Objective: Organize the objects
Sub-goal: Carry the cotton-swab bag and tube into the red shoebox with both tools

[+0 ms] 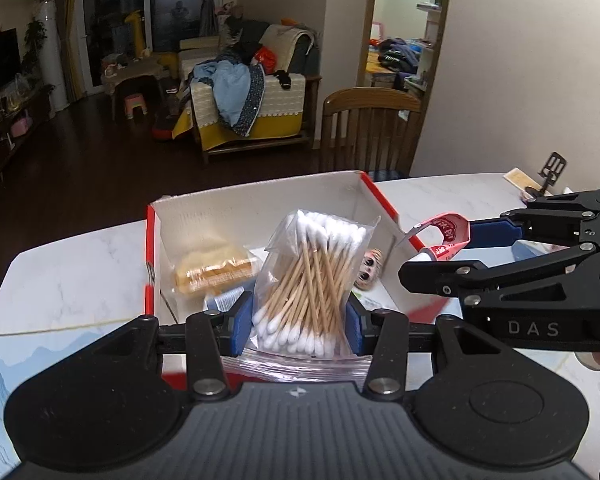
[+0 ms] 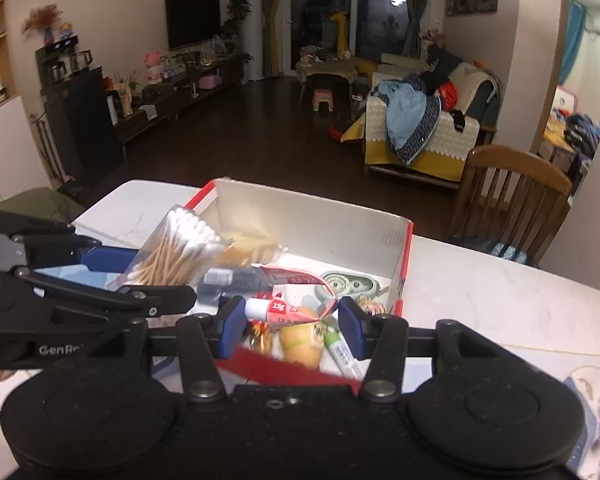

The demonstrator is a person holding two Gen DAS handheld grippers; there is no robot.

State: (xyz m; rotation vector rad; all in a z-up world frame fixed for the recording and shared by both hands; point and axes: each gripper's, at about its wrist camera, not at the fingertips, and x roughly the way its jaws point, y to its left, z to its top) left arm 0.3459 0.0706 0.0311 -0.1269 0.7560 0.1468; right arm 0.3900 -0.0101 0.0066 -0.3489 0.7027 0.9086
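Note:
An open red-and-white cardboard box (image 1: 256, 200) stands on the white marble table (image 1: 72, 272). My left gripper (image 1: 300, 320) is shut on a clear bag of cotton swabs (image 1: 312, 276), held over the box's near side. My right gripper (image 2: 291, 326) is shut on a crumpled red-and-white tube (image 2: 284, 306), also above the box (image 2: 320, 228). In the left wrist view the right gripper (image 1: 440, 254) comes in from the right with the tube (image 1: 446, 240). The right wrist view has the left gripper (image 2: 160, 276) and its swab bag (image 2: 176, 248) at the left.
Inside the box lie a yellowish packet (image 1: 212, 272), a grey tube (image 1: 224, 300), a small doll face (image 1: 370, 270), a green tape dispenser (image 2: 348, 284) and yellow items (image 2: 300, 344). A wooden chair (image 1: 370, 132) stands behind the table. A phone stand (image 1: 550, 172) is at the far right.

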